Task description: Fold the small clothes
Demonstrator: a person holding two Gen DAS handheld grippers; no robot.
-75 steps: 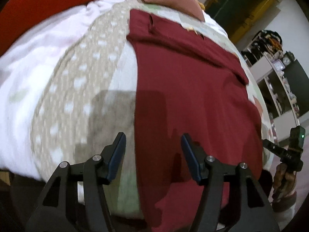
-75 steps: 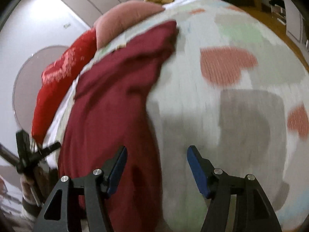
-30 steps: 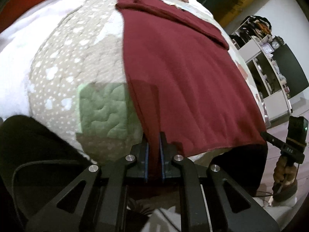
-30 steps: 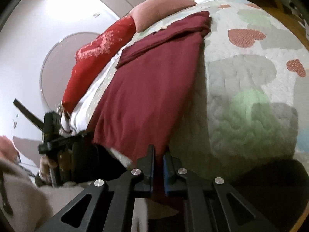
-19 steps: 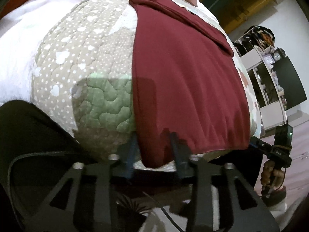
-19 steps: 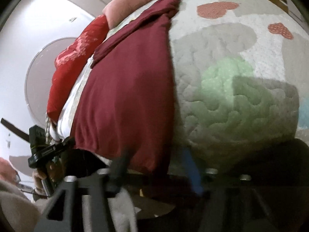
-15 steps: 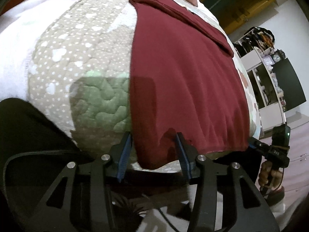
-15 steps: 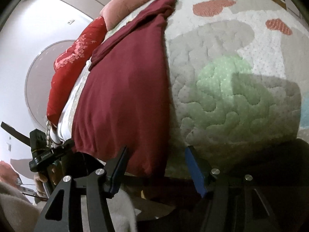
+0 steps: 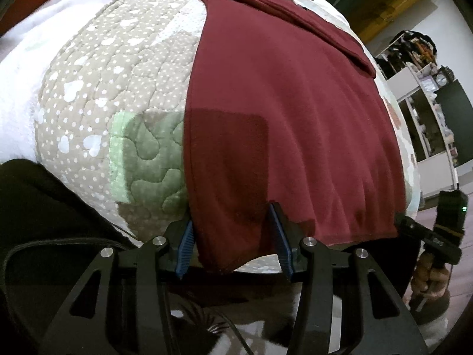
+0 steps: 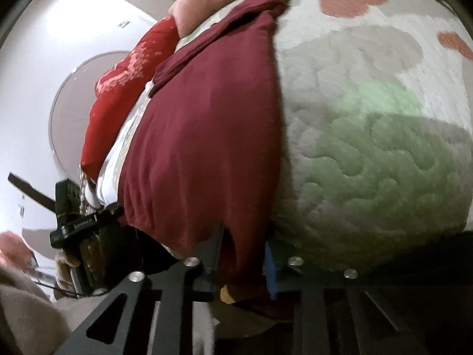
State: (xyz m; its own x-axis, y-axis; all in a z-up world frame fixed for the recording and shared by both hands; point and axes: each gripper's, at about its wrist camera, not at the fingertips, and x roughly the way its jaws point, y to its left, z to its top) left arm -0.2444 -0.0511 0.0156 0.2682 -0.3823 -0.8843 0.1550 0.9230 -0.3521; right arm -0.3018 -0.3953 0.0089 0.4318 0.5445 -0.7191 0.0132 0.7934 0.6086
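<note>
A maroon garment (image 9: 283,112) lies flat on a quilted bed cover (image 9: 118,88), its near hem hanging over the bed edge. My left gripper (image 9: 232,236) is open, its blue-padded fingers on either side of the hem's near left corner. In the right wrist view the garment (image 10: 207,136) runs away from me, and my right gripper (image 10: 244,254) is open around the hem's other corner, the cloth draped between the fingers. The right gripper also shows in the left wrist view (image 9: 437,233), and the left gripper in the right wrist view (image 10: 79,222).
A red pillow (image 10: 124,88) and a pink pillow (image 10: 212,0) lie at the head of the bed. White shelves (image 9: 425,124) stand beyond the bed's right side. The heart-patched quilt (image 10: 384,118) spreads right of the garment.
Both grippers were shut on the hem corners a second ago. They have since opened, and the hem now lies loose between the fingers at the bed edge.
</note>
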